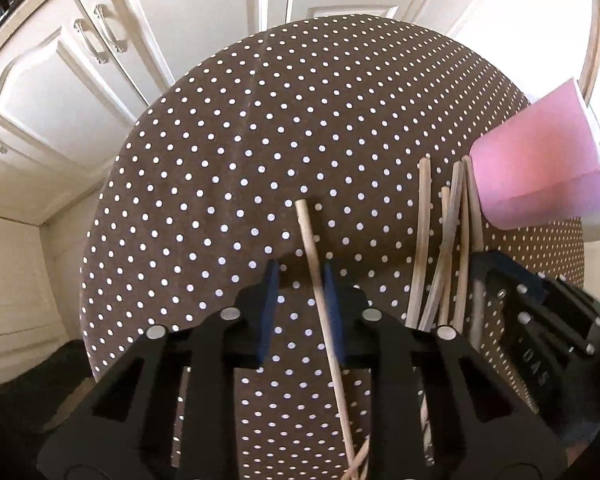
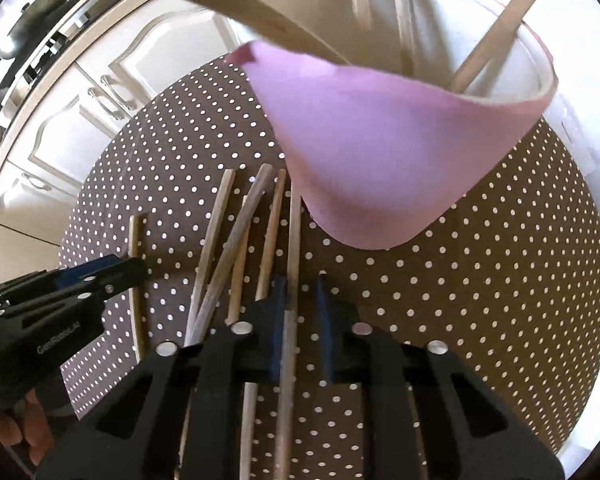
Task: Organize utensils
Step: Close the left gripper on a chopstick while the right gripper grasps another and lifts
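Note:
A round table in a brown polka-dot cloth [image 1: 260,120] carries loose wooden sticks. One stick [image 1: 309,236] runs between my left gripper's [image 1: 300,270] blue pads. It lies against the right pad and a gap shows to the left pad. My right gripper [image 2: 300,282] straddles another stick [image 2: 294,232] that rests against its left pad, with a narrow strip of cloth showing before the right pad. Several more sticks [image 2: 236,232] lie side by side between the two grippers. A pink holder [image 2: 380,140] stands just beyond the right gripper with wooden utensils [image 2: 496,28] leaning inside.
White kitchen cabinets [image 1: 80,80] ring the table on the far and left sides. A curved wooden handle [image 2: 228,4] crosses the top of the right wrist view. A person's hand [image 2: 16,432] holds the left gripper [image 2: 112,274]. The right gripper [image 1: 500,280] shows beside the sticks [image 1: 444,240].

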